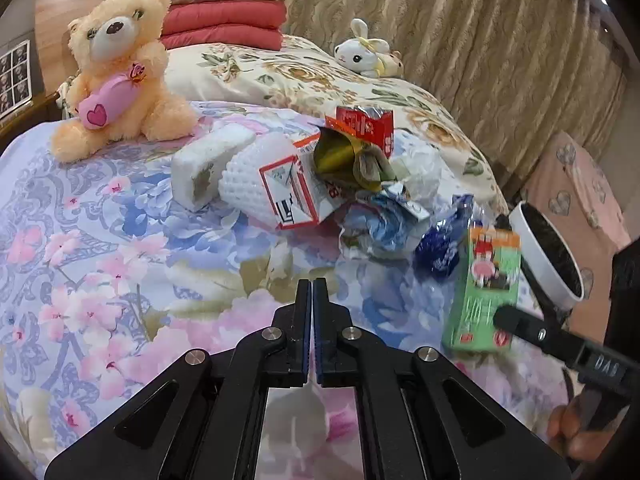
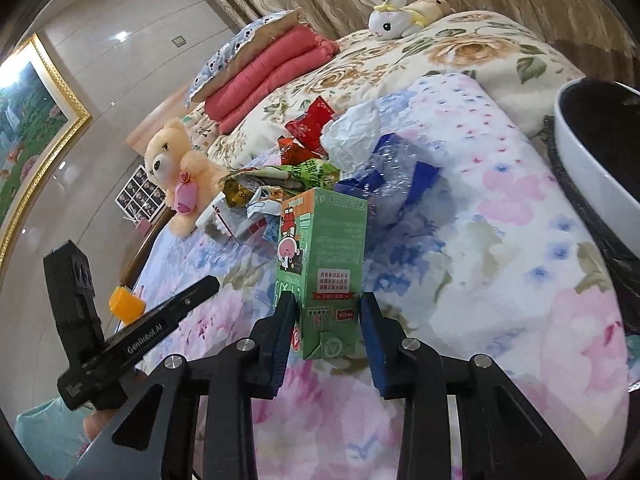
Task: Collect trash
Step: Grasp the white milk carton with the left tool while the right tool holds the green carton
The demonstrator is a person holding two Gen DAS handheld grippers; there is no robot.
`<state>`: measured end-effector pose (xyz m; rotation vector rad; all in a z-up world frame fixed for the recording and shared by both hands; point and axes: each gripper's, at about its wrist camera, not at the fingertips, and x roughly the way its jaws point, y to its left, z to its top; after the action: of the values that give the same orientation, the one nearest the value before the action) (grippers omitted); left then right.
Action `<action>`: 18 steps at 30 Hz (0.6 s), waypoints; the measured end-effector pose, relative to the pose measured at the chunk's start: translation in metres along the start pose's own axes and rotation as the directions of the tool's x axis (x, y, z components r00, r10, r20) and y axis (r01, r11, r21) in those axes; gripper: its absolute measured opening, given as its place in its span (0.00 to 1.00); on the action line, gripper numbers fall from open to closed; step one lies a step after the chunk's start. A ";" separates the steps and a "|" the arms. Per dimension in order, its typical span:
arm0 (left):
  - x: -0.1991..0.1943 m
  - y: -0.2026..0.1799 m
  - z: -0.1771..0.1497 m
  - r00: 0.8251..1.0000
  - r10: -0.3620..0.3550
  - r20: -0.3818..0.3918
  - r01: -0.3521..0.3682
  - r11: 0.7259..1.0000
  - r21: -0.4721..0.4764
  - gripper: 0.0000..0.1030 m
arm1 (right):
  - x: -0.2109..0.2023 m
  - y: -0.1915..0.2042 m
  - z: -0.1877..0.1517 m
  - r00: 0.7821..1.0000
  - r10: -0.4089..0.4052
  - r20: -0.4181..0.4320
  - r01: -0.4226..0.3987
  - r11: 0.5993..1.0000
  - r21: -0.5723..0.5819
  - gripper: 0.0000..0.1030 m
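Green cardboard filled the space between the jaws of the right gripper (image 2: pixel 326 330): a small green drink carton (image 2: pixel 320 272) stood on end there, its lower part between the blue pads. The left pad touched the carton's side, while a slim gap showed beside the right one, so whether the grip had fully closed could not be told. Holding it low and upright probably kept the light box from twisting on the way to the white trash bin (image 2: pixel 592 184), whose dark-lined mouth stood just off the bed's right edge.

The left gripper (image 1: pixel 312 300) hovered over the floral bedspread (image 1: pixel 100 240) near the bed's front edge, its jaws pressed together with nothing between them, likely waiting its turn.

The remaining trash lay heaped toward the middle of the bed: a red-and-white carton (image 1: pixel 292 196), a white foam block (image 1: pixel 208 168), a gold-lined wrapper (image 1: pixel 340 156), a red box (image 1: pixel 368 124), crumpled clear plastic (image 1: pixel 376 228) and a blue wrapper (image 1: pixel 440 248). The blue wrapper and clear plastic sat just behind the carton, close enough to snag if it was dragged rather than lifted.

A plush teddy bear (image 1: pixel 116 76) near the bed's left edge and a plush rabbit (image 1: pixel 362 54) toward the far edge were not trash and should be left. The path to the bin looked open.
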<state>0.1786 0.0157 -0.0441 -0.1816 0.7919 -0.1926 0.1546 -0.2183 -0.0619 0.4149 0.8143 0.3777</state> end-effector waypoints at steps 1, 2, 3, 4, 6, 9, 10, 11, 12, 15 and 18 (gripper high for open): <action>0.001 0.000 0.001 1.000 -0.003 -0.003 0.003 1.000 -0.008 0.10 | 0.002 -0.001 0.000 1.000 0.003 -0.012 -0.003 1.000 0.003 0.33; 0.004 0.000 0.004 1.000 -0.005 -0.006 0.005 1.000 -0.017 0.21 | 0.003 -0.002 0.001 1.000 0.006 -0.023 -0.006 1.000 0.007 0.33; 0.007 0.000 0.007 1.000 -0.007 -0.004 0.006 1.000 -0.030 0.27 | 0.005 -0.003 0.002 1.000 0.008 -0.024 -0.008 1.000 0.011 0.35; 0.008 0.001 0.009 1.000 -0.007 0.001 0.007 0.999 -0.038 0.37 | 0.006 -0.003 0.003 1.000 0.010 -0.025 -0.010 1.000 0.013 0.36; 0.011 0.000 0.015 1.000 -0.004 0.009 0.005 0.999 -0.046 0.46 | 0.009 -0.004 0.004 1.000 0.004 -0.023 -0.003 1.000 0.017 0.37; 0.021 0.001 0.026 1.000 0.010 0.012 -0.009 0.999 -0.051 0.56 | 0.019 -0.006 0.007 0.999 0.004 -0.038 -0.003 1.000 0.027 0.53; 0.024 0.003 0.029 1.000 0.013 0.011 -0.012 0.998 -0.058 0.56 | 0.021 -0.007 0.006 0.999 0.004 -0.042 -0.003 0.999 0.032 0.55; 0.028 0.005 0.033 1.000 0.006 0.011 -0.005 0.998 -0.069 0.56 | 0.024 -0.008 0.006 0.999 0.014 -0.044 -0.012 0.999 0.039 0.55; 0.030 0.006 0.035 1.000 0.000 0.015 0.001 0.997 -0.077 0.56 | 0.026 -0.008 0.006 0.999 0.022 -0.045 -0.020 0.999 0.043 0.55; 0.038 0.007 0.044 0.999 0.009 0.032 -0.007 0.997 -0.073 0.56 | 0.030 -0.006 0.008 0.998 0.030 -0.046 -0.028 0.999 0.045 0.55; 0.046 0.004 0.048 1.000 0.007 0.028 -0.006 0.999 -0.051 0.39 | 0.033 -0.006 0.008 0.998 0.039 -0.052 -0.037 0.998 0.055 0.55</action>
<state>0.2447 0.0131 -0.0439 -0.2290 0.7695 -0.1635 0.1821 -0.2099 -0.0804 0.4731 0.8703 0.4040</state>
